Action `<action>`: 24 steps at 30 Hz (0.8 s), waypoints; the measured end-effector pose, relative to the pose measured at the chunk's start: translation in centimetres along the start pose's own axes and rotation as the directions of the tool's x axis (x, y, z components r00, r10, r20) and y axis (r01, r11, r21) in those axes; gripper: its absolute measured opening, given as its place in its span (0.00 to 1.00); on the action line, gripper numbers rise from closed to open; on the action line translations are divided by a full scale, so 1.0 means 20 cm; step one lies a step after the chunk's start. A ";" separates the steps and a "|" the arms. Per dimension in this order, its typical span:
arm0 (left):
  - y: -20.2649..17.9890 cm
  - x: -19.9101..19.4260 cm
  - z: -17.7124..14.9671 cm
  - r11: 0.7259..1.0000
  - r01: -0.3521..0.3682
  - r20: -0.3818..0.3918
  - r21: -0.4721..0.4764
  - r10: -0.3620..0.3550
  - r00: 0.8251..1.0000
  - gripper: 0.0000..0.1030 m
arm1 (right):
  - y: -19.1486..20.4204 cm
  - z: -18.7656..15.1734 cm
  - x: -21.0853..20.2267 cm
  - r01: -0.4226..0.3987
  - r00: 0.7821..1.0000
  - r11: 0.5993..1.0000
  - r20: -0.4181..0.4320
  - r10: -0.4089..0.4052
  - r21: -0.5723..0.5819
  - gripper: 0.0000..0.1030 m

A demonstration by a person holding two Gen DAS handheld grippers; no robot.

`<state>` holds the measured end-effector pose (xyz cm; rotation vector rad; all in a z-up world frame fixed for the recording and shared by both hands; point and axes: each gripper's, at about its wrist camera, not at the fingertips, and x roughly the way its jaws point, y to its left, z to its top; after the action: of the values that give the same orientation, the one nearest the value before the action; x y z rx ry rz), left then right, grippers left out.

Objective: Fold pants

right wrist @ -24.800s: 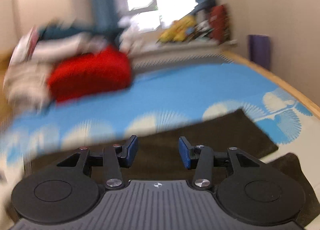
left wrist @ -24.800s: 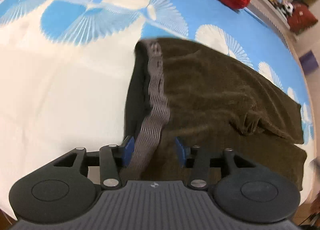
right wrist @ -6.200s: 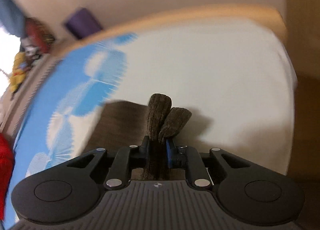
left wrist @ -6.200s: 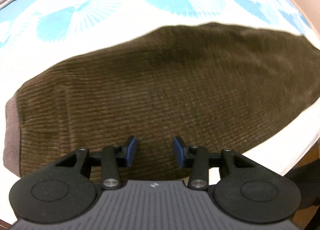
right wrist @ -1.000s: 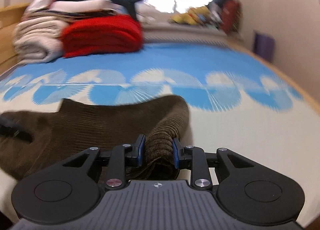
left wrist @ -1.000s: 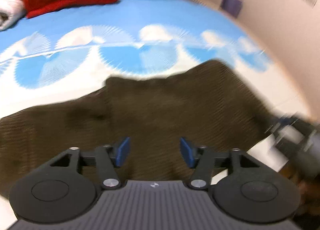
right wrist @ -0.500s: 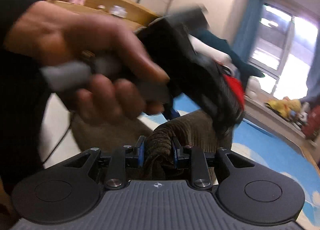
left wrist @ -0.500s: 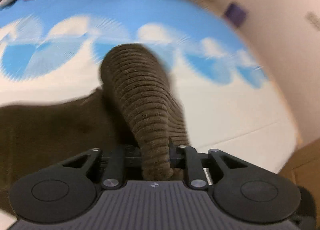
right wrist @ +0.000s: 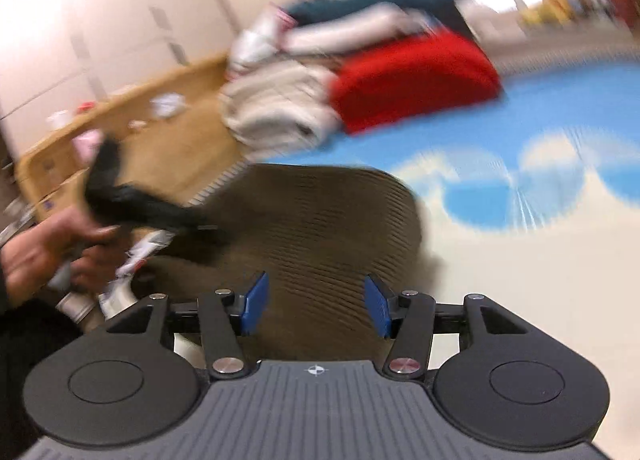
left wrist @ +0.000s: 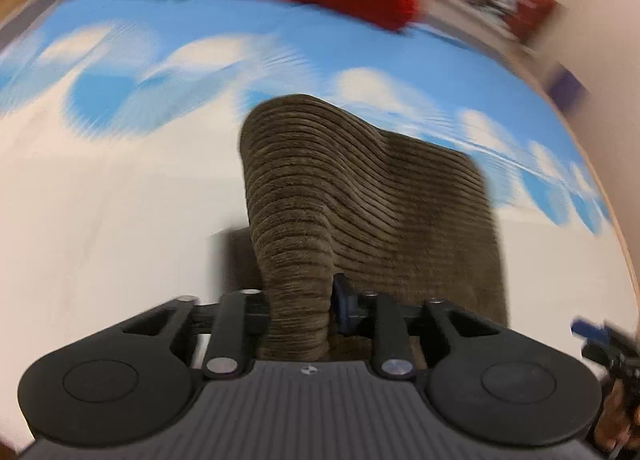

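Note:
The brown corduroy pants (left wrist: 360, 196) lie folded on the blue-and-white bed sheet (left wrist: 120, 180). My left gripper (left wrist: 300, 308) is shut on a raised fold of the pants and holds it above the rest of the cloth. My right gripper (right wrist: 316, 310) is open, its blue pads (right wrist: 256, 310) apart just over the pants (right wrist: 320, 220), holding nothing. In the right wrist view the left gripper (right wrist: 132, 200) and the hand that holds it show at the left, against the pants' edge. The view is blurred by motion.
A red folded blanket (right wrist: 412, 80) and white folded towels (right wrist: 280, 108) lie at the head of the bed. A wooden headboard (right wrist: 152, 140) stands behind them. The right gripper's tip (left wrist: 600, 336) shows at the lower right of the left wrist view.
My right gripper has opened and let go of the pants. My left gripper stays shut on the fold and has carried it across the bed.

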<state>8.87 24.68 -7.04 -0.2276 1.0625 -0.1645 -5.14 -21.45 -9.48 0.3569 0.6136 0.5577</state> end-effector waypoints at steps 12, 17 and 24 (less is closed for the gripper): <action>0.34 0.39 -0.02 0.975 0.078 -0.149 -0.209 -0.111 0.983 0.90 | 0.00 -0.03 0.74 0.127 0.949 0.971 -0.311 -0.059 0.204 0.71; 0.32 0.43 0.03 0.964 0.136 -0.156 -0.228 -0.174 0.972 0.54 | 0.00 -0.05 0.86 0.200 0.930 0.953 -0.349 -0.112 0.227 0.52; -0.07 0.40 0.26 0.961 0.243 -0.040 -0.135 -0.250 0.967 0.38 | -0.04 0.29 0.63 0.180 0.966 0.965 -0.221 -0.137 0.189 0.26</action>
<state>17.15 21.92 -11.01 -0.4761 1.1002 -0.3285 7.40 -15.59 -11.04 0.4450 0.8974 0.3781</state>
